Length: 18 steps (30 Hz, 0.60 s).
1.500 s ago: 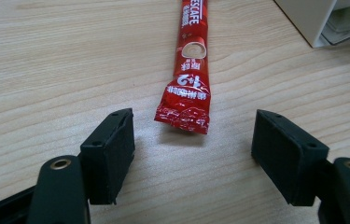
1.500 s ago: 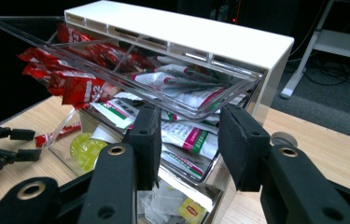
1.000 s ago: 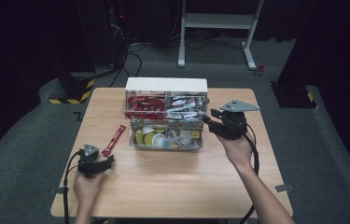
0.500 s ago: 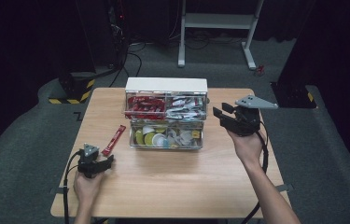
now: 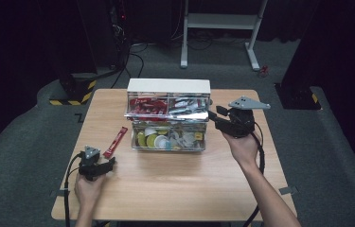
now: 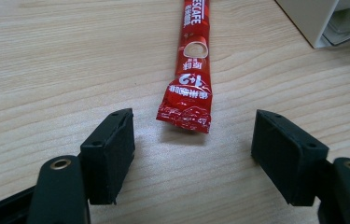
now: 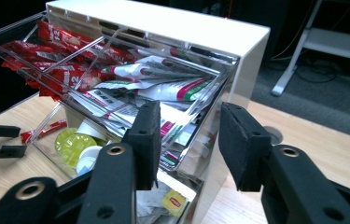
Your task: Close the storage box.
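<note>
One sachet [image 6: 190, 70] lengthwise away from left gripper [image 6: 193, 156] | jaws apart, nothing held

- The red stick [image 6: 190, 70] on the tabletop carries "NESCAFE" in white, upside down in the left gripper view, with its top cut off by the frame edge.
- Lower on the stick, a large white "1+2" and small characters too fine to read.
- Red sachets [image 7: 65, 70] in the upper tray show "2".
- The yellow tag [image 7: 173, 202] bears a small red logo, unreadable.
</note>
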Tool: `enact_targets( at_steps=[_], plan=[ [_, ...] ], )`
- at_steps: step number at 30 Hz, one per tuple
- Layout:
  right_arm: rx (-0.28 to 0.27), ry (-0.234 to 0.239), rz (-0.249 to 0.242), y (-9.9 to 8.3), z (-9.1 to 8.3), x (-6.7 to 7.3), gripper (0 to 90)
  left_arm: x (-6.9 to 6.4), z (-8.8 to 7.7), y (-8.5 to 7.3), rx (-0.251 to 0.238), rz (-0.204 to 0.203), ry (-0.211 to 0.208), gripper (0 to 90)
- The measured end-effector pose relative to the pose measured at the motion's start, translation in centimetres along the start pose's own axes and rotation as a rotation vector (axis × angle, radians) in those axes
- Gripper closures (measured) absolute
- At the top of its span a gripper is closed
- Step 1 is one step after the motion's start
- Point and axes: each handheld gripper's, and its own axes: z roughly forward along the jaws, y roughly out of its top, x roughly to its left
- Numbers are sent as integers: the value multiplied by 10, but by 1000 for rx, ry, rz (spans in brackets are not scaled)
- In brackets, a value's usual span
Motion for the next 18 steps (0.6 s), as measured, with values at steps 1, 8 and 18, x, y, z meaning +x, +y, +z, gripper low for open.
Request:
enact_targets(
  at_steps=[1,8,18],
  plan=[
    [-1,-3,0,0,-2,0,598,0,0,0,0,0,0,302],
    [-31,-7,24,-6,-15,-9,567,0,0,0,-2,2,4,303],
    [-42,-39,70,-30,-23,-30,537,-1,1,0,-3,0,1,302]
  ],
)
